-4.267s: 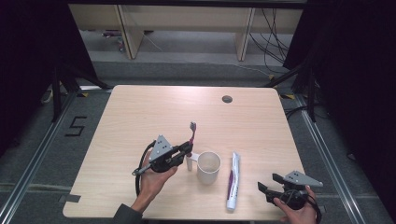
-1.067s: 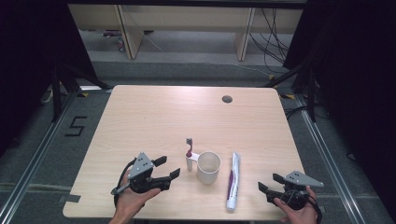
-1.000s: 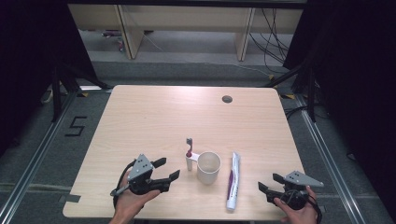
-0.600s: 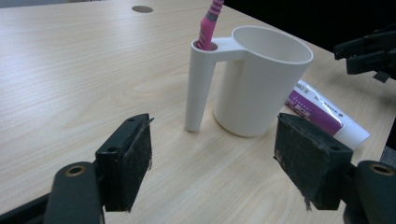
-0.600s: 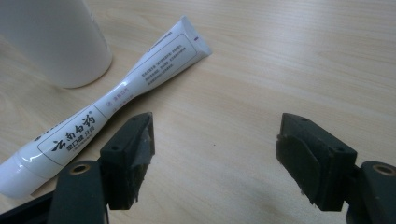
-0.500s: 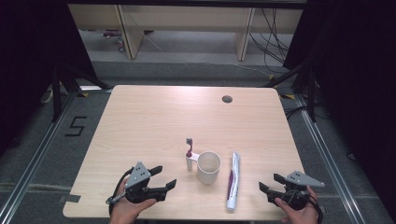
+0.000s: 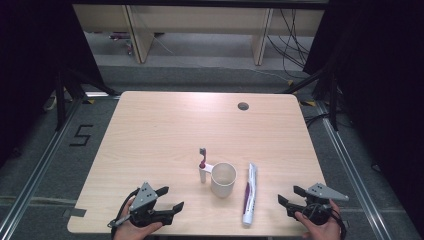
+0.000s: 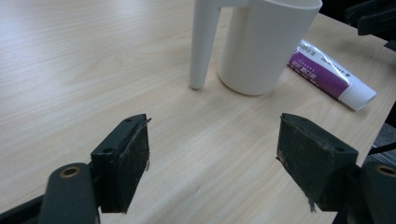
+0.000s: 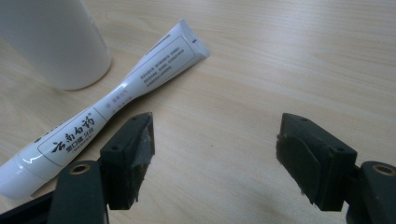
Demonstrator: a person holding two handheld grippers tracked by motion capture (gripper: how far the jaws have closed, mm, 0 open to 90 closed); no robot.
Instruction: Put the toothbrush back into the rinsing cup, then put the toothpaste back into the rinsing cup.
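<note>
A white cup (image 7: pixel 223 179) stands upright near the table's front middle, with a toothbrush (image 7: pixel 202 162) upright in its side holder. A white and purple toothpaste tube (image 7: pixel 248 194) lies flat just right of the cup. My left gripper (image 7: pixel 171 198) is low at the front left, open and empty, apart from the cup (image 8: pixel 268 44). In the left gripper view the tube (image 8: pixel 329 77) lies behind the cup. My right gripper (image 7: pixel 290 195) sits at the front right, open and empty, its jaws pointing toward the tube (image 9: pixel 112 100) and the cup (image 9: pixel 53 39).
The light wooden table (image 7: pixel 165 135) has a small dark grommet hole (image 7: pixel 243 106) near its far edge. Black curtains flank both sides, and a shelf unit with cables stands beyond the table. A floor mark "5" (image 7: pixel 81 135) lies left of the table.
My left gripper let go of the toothbrush, which now stands in the cup's holder, and drew back toward the front left edge, sinking lower. My right gripper stayed put.
</note>
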